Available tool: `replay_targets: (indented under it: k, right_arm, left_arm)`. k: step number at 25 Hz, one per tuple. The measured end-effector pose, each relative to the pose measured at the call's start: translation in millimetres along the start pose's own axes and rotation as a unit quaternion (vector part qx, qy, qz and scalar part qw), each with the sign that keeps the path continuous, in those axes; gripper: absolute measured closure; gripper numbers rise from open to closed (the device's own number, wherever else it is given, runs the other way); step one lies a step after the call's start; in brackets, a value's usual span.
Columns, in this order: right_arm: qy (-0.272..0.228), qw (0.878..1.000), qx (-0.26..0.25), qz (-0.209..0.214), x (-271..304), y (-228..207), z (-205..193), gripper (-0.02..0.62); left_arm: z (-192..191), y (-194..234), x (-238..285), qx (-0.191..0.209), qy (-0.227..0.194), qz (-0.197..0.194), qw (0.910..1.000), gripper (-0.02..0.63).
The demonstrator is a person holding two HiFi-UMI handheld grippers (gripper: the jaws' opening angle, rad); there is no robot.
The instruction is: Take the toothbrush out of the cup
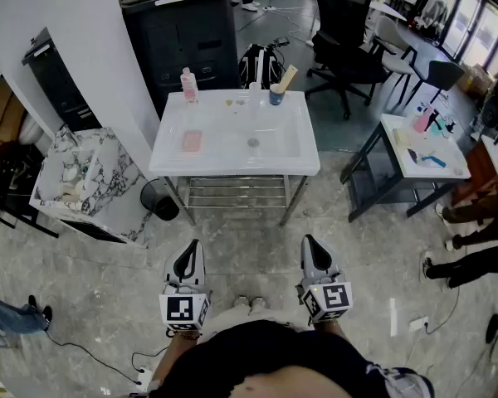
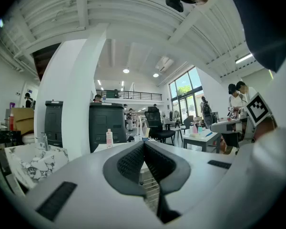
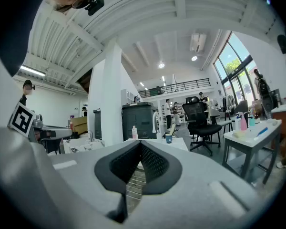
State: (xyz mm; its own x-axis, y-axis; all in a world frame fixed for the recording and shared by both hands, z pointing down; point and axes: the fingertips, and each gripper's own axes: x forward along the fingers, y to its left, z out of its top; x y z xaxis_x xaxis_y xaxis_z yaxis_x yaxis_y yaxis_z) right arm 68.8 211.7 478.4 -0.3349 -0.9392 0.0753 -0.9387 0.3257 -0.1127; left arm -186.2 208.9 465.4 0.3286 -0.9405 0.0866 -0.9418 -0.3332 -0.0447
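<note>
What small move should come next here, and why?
Probably carry the right tongs forward toward the blue cup, opening them on the way. They and the left tongs are shut and empty, held low near the body, well short of the white sink; the toothbrush stands in the cup at the sink's back right corner.
</note>
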Motion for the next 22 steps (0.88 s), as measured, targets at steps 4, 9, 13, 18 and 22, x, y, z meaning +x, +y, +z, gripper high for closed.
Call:
replay_targets:
  k: [4, 9, 13, 18, 22]
  right_arm:
    - [0.003, 1.0, 0.0, 0.001, 1.3, 0.0, -0.4, 0.591]
    - [0.006, 1.0, -0.002, 0.003, 2.9, -0.9, -2.9, 0.591]
    - [-0.01, 1.0, 0.006, -0.011, -0.8, -6.1, 0.7, 0.591]
    - [-0.029, 0.999, 0.005, -0.022, -2.9, -14.8, 8.4, 0.591]
    - [-0.031, 0.999, 0.014, -0.025, -2.7, -18.5, 8.6, 0.591]
  left_arm:
    - [-2.8, -0.4, 0.0, -0.013, 0.003, 0.002, 0.9999, 0.604]
    - [-3.2, -0.7, 2.5, -0.011, 0.0, 0.002, 0.9999, 0.604]
    - [-5.2, -3.0, 3.4, -0.011, 0.004, 0.0, 0.9999, 0.604]
    - [-6.3, -6.2, 6.6, -0.013, 0.005, -0.001, 0.9999, 0.604]
    - [-5.6, -8.8, 10.5, -0.012, 0.004, -0.005, 0.9999, 0.604]
